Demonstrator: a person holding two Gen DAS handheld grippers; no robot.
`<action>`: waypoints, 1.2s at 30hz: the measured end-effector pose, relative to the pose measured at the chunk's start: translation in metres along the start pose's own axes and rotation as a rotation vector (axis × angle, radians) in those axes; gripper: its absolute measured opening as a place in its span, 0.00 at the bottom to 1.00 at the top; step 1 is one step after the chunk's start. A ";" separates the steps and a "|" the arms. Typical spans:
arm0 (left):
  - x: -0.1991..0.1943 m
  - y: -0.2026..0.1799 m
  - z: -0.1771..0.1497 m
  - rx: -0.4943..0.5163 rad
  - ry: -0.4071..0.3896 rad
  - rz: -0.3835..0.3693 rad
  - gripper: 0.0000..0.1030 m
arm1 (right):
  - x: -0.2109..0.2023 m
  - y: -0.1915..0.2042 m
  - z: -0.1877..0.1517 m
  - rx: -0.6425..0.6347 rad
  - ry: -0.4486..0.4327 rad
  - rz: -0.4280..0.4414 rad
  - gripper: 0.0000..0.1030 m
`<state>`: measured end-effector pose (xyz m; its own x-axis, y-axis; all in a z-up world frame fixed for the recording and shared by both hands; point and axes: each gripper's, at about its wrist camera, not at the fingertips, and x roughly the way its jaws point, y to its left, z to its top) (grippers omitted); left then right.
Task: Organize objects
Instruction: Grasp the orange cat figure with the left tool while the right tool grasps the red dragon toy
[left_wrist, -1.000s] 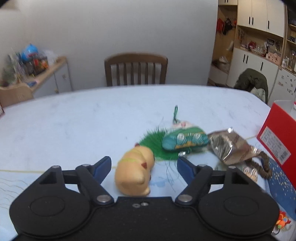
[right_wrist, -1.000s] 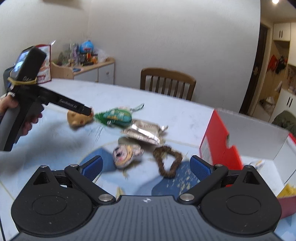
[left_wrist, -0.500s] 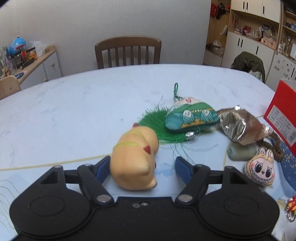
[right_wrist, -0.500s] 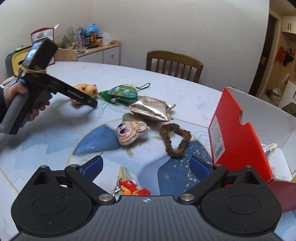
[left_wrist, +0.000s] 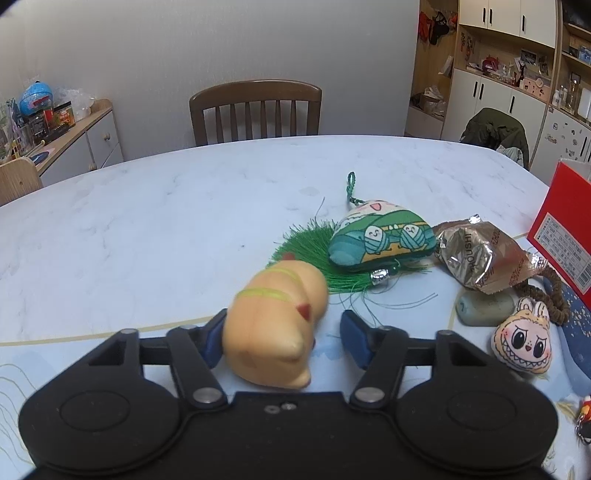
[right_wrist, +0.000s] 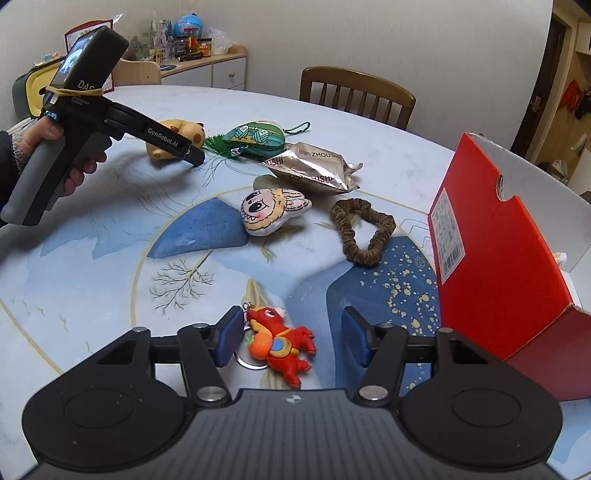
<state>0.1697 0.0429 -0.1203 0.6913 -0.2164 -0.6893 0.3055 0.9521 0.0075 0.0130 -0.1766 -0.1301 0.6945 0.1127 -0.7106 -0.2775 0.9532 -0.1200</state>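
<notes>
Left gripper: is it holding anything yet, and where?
Nothing held. The left gripper is open around the yellow toy's rear end.

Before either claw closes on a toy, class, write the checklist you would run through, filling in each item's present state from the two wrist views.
1. Left claw open around the yellow pig toy: ok, the toy sits between the fingers.
2. Pig centred in the left claw: not ok, it sits against the left finger, with a gap at the right one.
3. Right claw open around the red dragon keychain: ok.
4. Green tassel free of the pig: cannot tell, the strands reach behind it.
5. Red box open to receive toys: ok.
</notes>
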 end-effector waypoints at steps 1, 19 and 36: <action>0.000 0.000 0.000 -0.002 -0.001 -0.001 0.53 | 0.000 0.001 0.000 -0.006 -0.002 -0.001 0.53; -0.001 -0.001 0.000 -0.001 -0.001 0.009 0.50 | -0.001 0.009 0.002 -0.047 0.017 -0.006 0.22; -0.003 0.000 0.002 -0.028 0.008 0.013 0.48 | -0.002 0.005 -0.002 -0.024 0.002 -0.020 0.22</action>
<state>0.1686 0.0427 -0.1165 0.6896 -0.2027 -0.6953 0.2783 0.9605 -0.0040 0.0091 -0.1723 -0.1304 0.6988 0.0936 -0.7091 -0.2795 0.9483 -0.1502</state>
